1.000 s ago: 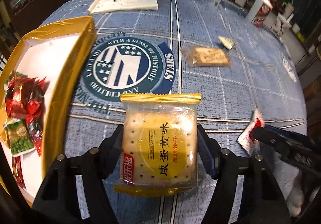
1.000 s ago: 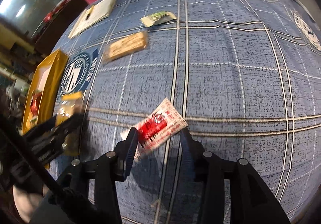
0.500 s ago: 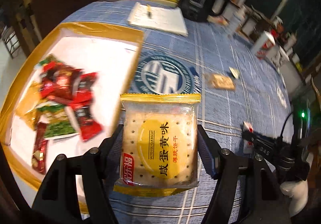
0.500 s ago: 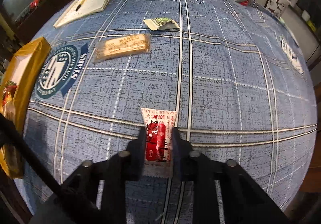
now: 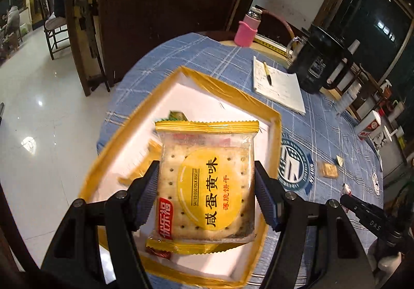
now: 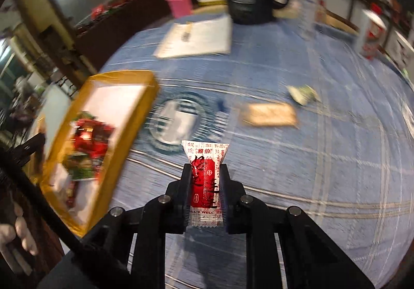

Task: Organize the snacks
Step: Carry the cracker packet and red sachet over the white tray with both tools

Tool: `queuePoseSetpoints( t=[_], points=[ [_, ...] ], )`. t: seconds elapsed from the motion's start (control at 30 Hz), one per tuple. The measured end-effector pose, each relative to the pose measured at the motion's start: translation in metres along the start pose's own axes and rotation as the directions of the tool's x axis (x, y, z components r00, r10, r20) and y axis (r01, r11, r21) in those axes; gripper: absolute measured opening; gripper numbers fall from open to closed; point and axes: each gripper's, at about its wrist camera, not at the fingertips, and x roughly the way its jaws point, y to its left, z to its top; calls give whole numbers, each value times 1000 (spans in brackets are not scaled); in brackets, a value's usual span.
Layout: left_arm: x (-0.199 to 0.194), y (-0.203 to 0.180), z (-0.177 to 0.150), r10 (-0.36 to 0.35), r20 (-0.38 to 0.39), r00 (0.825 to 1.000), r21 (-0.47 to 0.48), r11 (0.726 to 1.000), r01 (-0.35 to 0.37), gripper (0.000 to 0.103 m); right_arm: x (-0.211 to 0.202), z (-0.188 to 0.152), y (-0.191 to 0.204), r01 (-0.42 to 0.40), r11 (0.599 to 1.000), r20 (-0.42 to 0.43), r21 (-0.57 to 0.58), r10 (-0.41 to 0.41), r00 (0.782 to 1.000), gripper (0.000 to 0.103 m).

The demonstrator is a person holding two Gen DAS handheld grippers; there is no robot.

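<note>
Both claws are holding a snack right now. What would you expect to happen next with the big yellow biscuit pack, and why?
Probably the left gripper lowers a little and opens, dropping the biscuit pack into the gold-rimmed tray. The pack already hangs over the tray, where other snacks lie.

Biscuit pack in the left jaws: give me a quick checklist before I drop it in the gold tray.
1. Left gripper clamped on biscuit pack: ok.
2. Pack over gold tray: ok.
3. Free white floor inside tray: ok, far end bare.
4. Pack clear of snacks already in the tray: cannot tell, pack hides them.
5. Right gripper shut on red sachet, its jaws having just closed: ok.
6. Right gripper clear of tray: ok.
</note>
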Motion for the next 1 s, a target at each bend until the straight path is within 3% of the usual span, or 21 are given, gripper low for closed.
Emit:
queuePoseSetpoints(
  t=[0.2, 0.5, 0.73, 1.0],
  points=[
    [19, 12, 16, -27, -12, 1000, 17, 999, 27, 70, 17, 22, 65, -60, 994, -10, -95, 59, 998, 18],
    [73, 31, 37, -21, -85, 996, 22, 1000, 23, 70, 67, 43, 130, -108, 979, -31, -175, 104, 994, 18],
    [106, 28, 45, 14, -127, 992, 62, 998, -6, 70, 105, 62, 150, -95, 981, -59, -167, 86, 995, 18],
    [108, 26, 52, 27, -124, 992, 71, 997, -19, 72, 118, 66, 160, -127, 977, -85, -172, 114, 990, 24]
  ],
)
